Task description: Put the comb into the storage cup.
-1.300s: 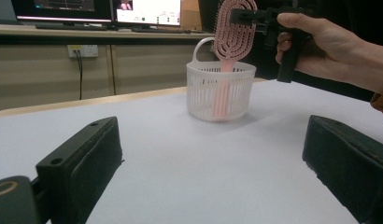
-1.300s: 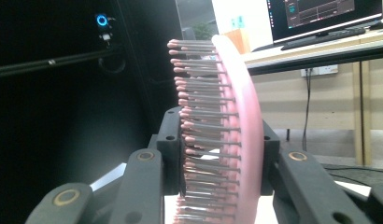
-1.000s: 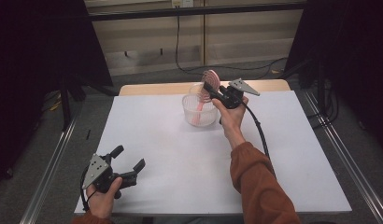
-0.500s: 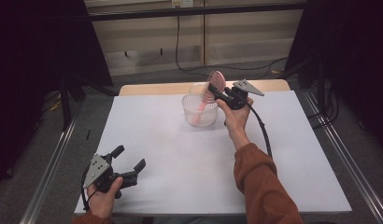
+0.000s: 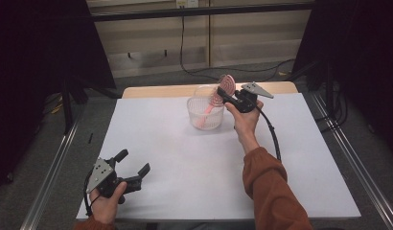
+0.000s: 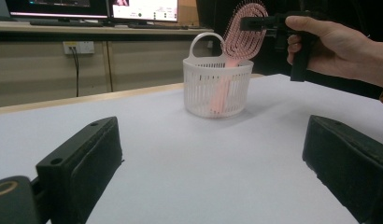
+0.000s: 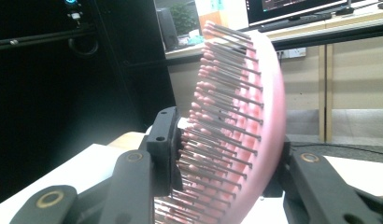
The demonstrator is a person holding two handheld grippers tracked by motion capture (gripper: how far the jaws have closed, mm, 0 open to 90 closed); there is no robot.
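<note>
Right gripper [image 5: 222, 92] at the basket [image 5: 204, 114], jaws just opening but bristles and back of the pink hairbrush [image 5: 226, 86] remain between them, seemingly touching. Spread wider before pulling away, then back out level so the bristles do not snag. Brush stands handle-down inside the basket, head above the rim. Left gripper [image 5: 135, 168] idle near the desk [image 5: 194, 163] edge, jaws spread, empty.
</note>
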